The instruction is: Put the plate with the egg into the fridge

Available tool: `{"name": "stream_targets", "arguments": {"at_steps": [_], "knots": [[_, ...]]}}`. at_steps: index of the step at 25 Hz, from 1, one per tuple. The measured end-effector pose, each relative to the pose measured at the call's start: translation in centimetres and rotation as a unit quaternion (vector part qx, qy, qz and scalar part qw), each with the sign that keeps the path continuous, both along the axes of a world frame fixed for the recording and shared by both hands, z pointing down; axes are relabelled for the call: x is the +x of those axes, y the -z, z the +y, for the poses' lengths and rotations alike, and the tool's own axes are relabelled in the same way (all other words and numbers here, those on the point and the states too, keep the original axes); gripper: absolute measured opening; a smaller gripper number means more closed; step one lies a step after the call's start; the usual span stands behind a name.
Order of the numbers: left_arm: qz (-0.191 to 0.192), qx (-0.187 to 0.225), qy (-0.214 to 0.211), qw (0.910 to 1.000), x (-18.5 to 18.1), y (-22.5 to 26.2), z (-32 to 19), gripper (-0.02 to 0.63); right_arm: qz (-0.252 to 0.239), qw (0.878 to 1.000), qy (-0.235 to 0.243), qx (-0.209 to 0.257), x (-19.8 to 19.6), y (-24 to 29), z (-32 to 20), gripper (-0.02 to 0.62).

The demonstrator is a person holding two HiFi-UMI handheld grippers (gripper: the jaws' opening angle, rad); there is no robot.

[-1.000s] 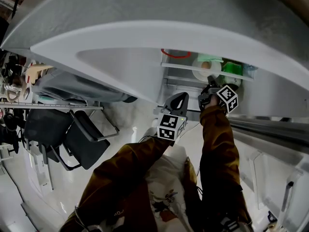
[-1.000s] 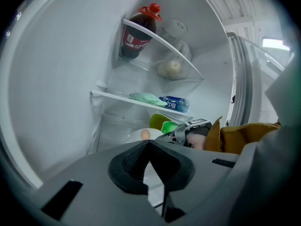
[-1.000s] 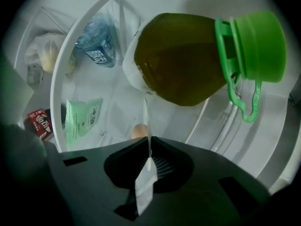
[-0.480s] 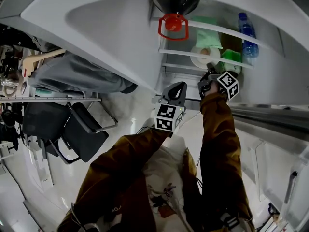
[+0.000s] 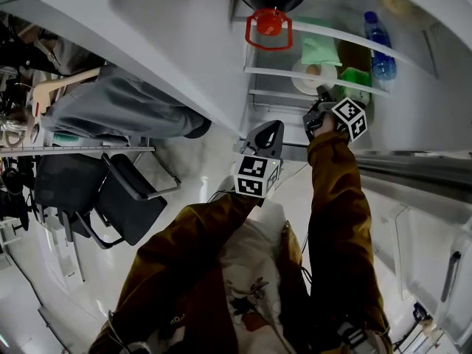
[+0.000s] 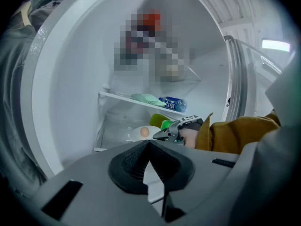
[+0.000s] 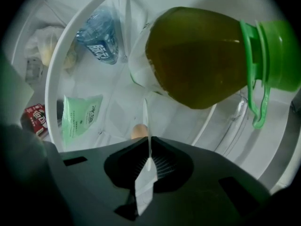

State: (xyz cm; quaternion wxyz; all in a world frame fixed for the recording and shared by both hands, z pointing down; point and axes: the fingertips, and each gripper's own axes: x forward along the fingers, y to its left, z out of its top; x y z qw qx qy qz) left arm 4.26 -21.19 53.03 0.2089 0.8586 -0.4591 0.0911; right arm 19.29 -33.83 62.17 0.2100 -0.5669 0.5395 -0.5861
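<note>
The white plate (image 5: 304, 80) with a brown egg (image 5: 313, 70) is at a middle shelf inside the open fridge (image 5: 346, 21). My right gripper (image 5: 319, 98) is shut on the plate's near rim. In the right gripper view the plate (image 7: 146, 121) shows edge-on as a thin white line between the jaws, with the egg (image 7: 138, 131) just beyond. My left gripper (image 5: 271, 130) hangs lower and to the left, outside the shelves, shut and holding nothing. The left gripper view shows the plate (image 6: 136, 134), the egg (image 6: 145, 132) and the right gripper (image 6: 175, 132).
A jug of dark olive liquid with a green lid (image 7: 207, 55) stands close to the plate's right. A water bottle (image 7: 100, 36), a green packet (image 7: 81, 115) and a red can (image 7: 35, 118) lie on the shelves. The open fridge door (image 5: 169, 43) is at left, with a black chair (image 5: 110, 205) below.
The head view has tilted up and shows more of the fridge's inside. Both grippers keep their places, the right one still shut on the plate at the shelf.
</note>
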Motion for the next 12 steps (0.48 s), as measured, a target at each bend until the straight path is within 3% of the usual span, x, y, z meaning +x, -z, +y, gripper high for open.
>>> {"name": "stream_targets", "arguments": {"at_steps": [12], "knots": [[-0.003,0.004,0.002,1.0000,-0.79,0.22,-0.09,0.006,0.009,1.000,-0.002,-0.006,-0.18,0.10,-0.56,0.021]]}}
